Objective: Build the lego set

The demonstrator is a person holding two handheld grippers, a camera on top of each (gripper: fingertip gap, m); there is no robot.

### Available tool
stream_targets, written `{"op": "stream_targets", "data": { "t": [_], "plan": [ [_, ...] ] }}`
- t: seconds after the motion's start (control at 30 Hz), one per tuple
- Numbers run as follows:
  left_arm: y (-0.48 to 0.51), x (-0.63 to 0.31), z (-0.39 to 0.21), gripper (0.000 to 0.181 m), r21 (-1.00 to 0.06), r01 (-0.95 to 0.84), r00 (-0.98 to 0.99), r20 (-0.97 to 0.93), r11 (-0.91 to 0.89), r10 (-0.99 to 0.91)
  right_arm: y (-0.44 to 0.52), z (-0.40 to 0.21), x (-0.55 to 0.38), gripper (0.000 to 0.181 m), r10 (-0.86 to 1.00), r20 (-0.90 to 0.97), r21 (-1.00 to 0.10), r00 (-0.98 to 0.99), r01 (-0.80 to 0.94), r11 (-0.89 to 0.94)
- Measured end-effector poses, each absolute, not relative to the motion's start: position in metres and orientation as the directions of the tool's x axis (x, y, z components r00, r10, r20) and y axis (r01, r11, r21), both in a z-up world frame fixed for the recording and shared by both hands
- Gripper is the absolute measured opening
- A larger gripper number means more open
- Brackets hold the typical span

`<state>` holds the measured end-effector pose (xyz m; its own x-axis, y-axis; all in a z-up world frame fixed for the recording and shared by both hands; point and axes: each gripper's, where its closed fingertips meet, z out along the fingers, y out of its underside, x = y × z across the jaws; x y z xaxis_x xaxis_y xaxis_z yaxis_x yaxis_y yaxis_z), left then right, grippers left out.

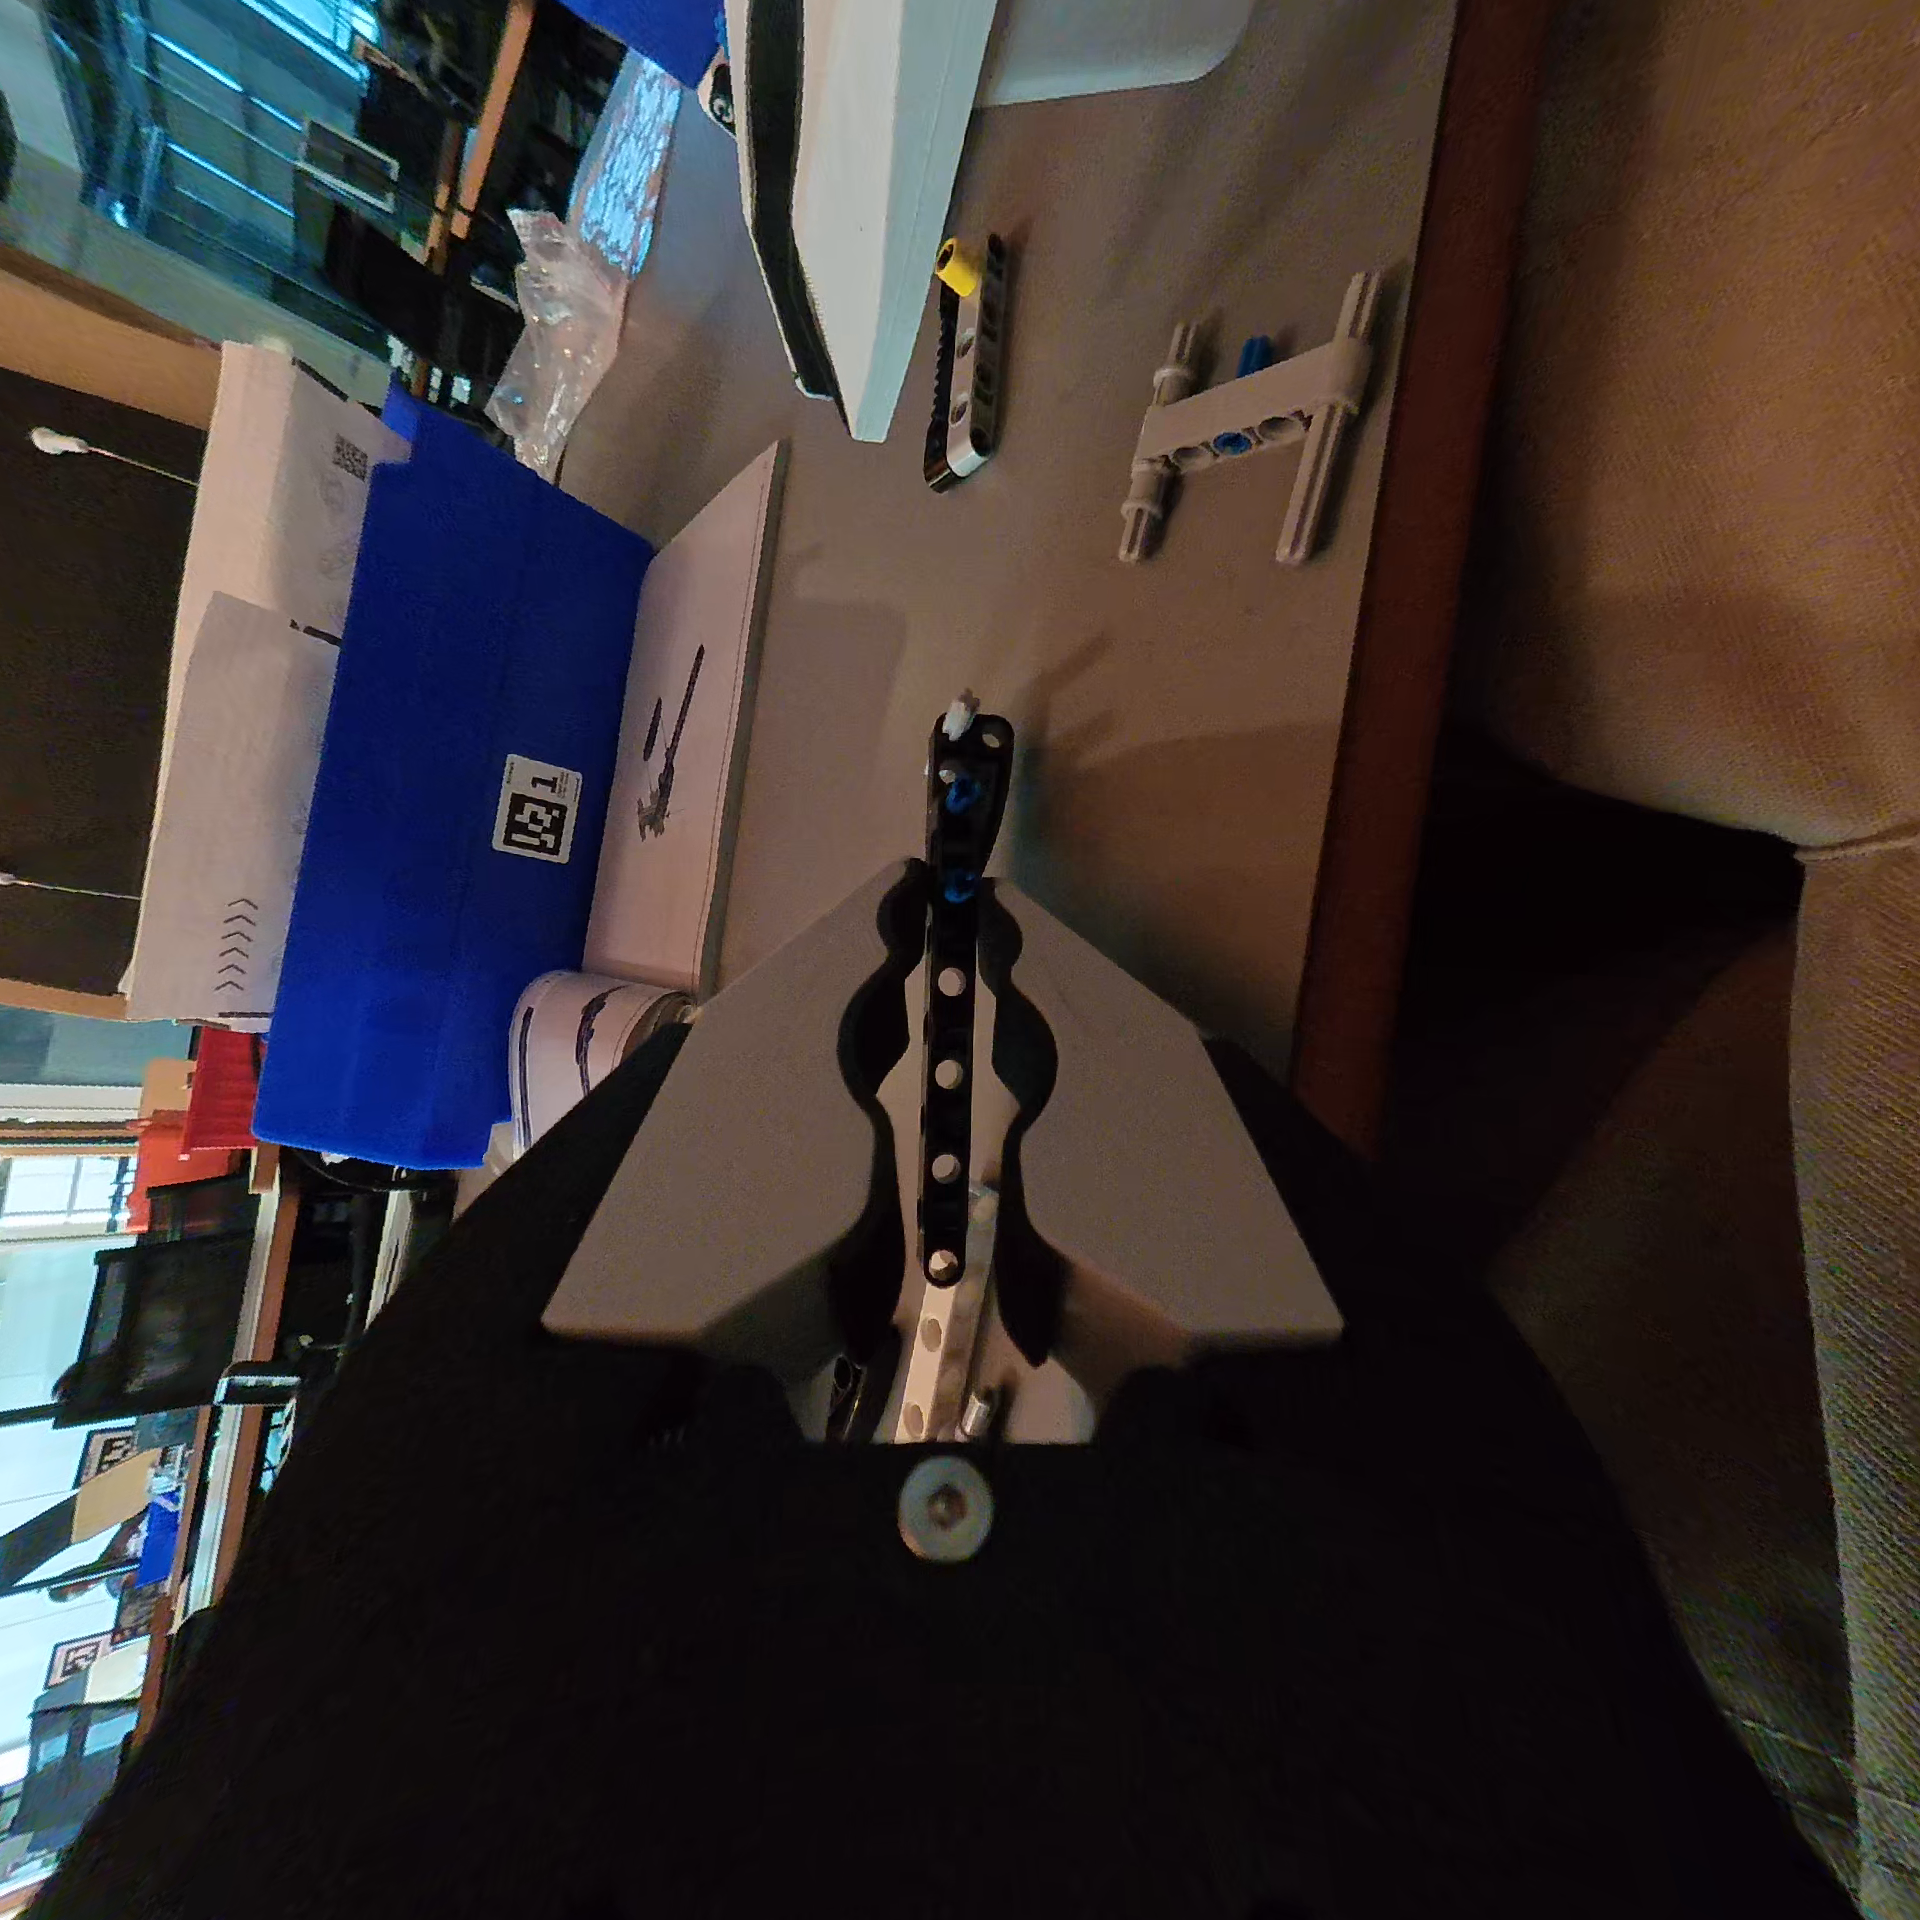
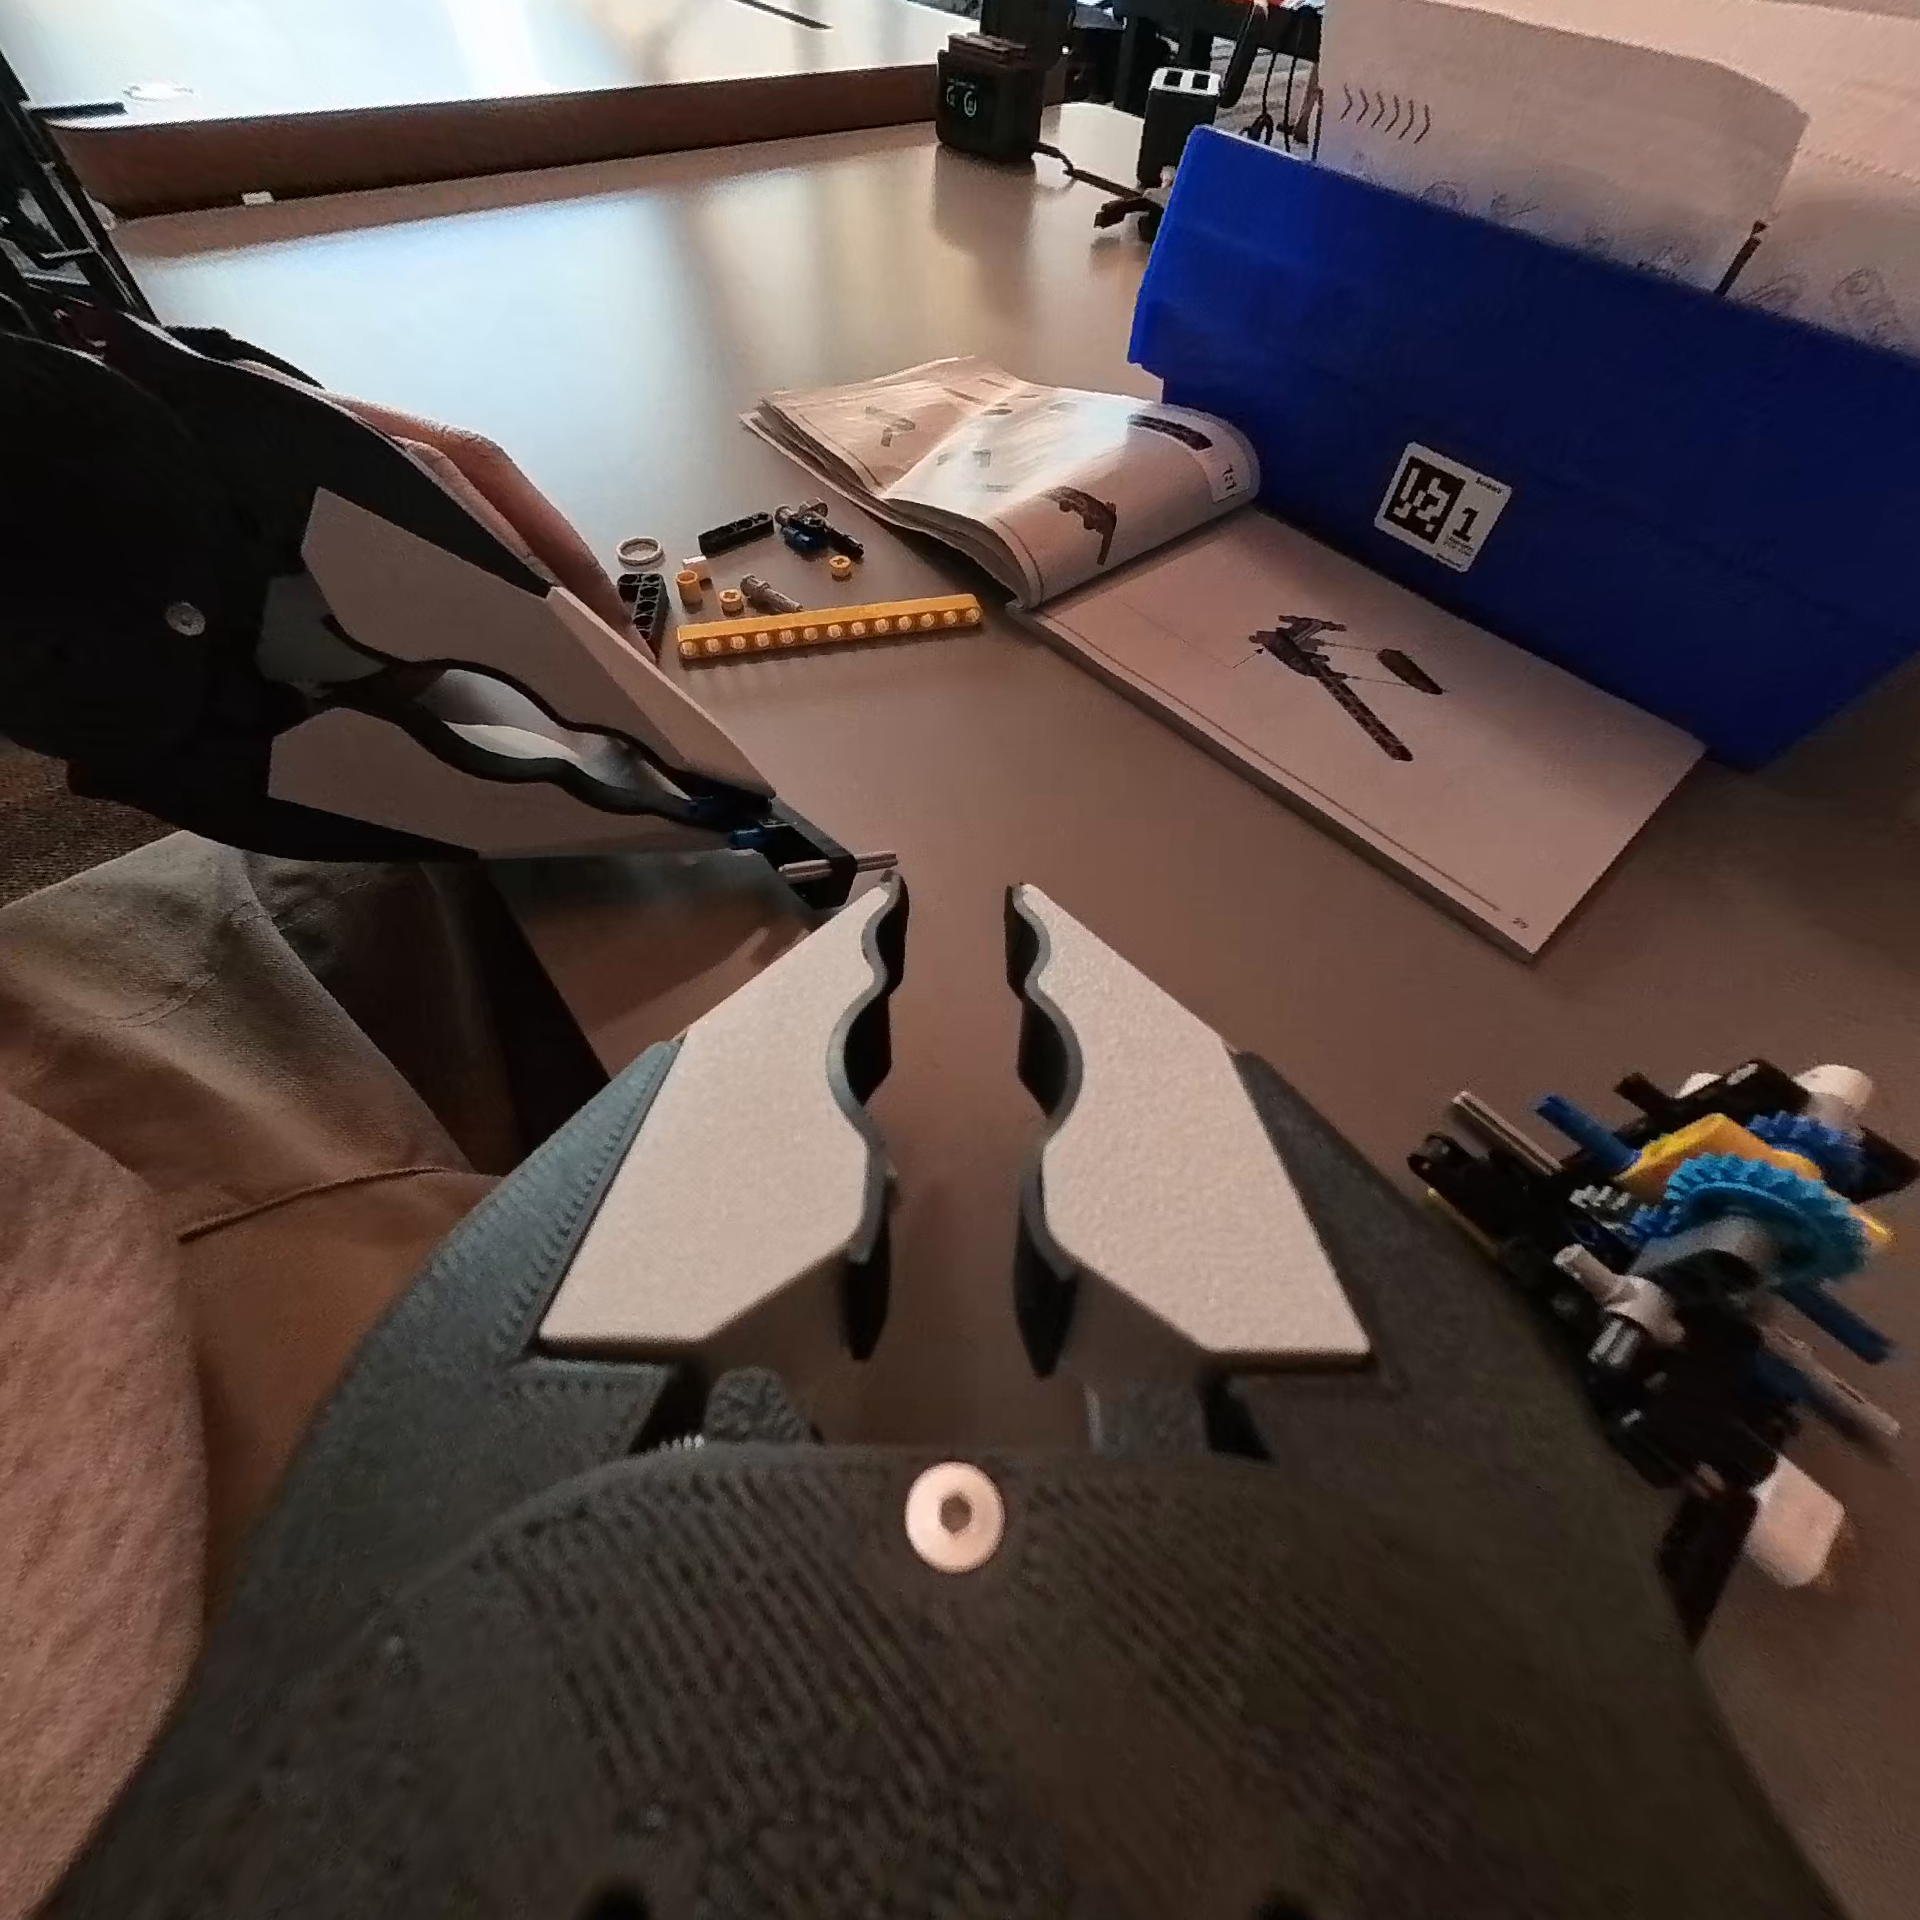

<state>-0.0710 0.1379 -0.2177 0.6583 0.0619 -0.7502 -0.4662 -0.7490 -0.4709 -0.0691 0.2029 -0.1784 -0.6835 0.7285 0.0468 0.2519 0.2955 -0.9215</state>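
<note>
Lego beam (image 1: pixel 954 997), black with blue pins, sits clamped lengthwise in my left claw (image 1: pixel 961 883), its far end poking past the fingertips above the table (image 1: pixel 1195 644). My right claw (image 2: pixel 954 904) is parted and holds nothing, its tips just beside the beam's end. A yellow beam (image 2: pixel 829 628) and small loose parts lie near the open instruction booklet (image 2: pixel 1226 644), which leans on a blue bin (image 2: pixel 1558 416). A geared assembly (image 2: pixel 1714 1226), somewhat blurred, rests at my right claw's side.

White square-code sticker on the blue bin (image 2: pixel 1558 343); printed pages of the open instruction booklet (image 2: pixel 1351 717).
</note>
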Motion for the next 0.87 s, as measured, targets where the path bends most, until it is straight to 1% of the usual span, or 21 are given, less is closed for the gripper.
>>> {"op": "stream_targets", "data": {
  "t": [0.03,0.87],
  "plan": [
    [0.1378,-0.0709,-0.2177,0.007,-0.47,-0.467,0.658,-0.751,-0.749,0.061,0.203,-0.1783,-0.0692,0.018,0.728,0.047,-0.922,-0.683,0.252,0.295],
    [0.1372,-0.0701,-0.2197,0.005,-0.47,-0.467,0.659,-0.75,-0.749,0.06,0.2032,-0.18,-0.0703,0.018,0.729,0.043,-0.92,-0.683,0.257,0.296]
  ]
}}
